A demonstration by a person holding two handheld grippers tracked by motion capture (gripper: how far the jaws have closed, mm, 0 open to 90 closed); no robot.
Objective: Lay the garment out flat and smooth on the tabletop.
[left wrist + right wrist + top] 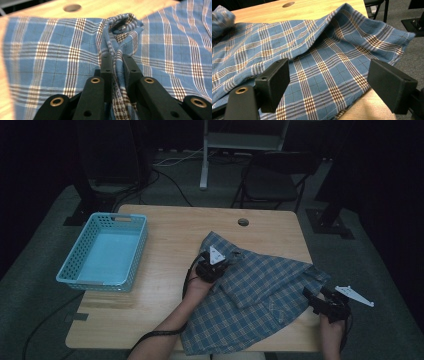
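Left gripper pinching plaid cloth fold, right gripper spread wide, basket overhead

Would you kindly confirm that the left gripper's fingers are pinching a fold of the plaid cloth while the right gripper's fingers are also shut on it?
Not quite. The left gripper does pinch a fold of the plaid cloth, but the right gripper is not shut on it: the right gripper view shows its fingers wide apart, with the cloth lying between them, ungripped.
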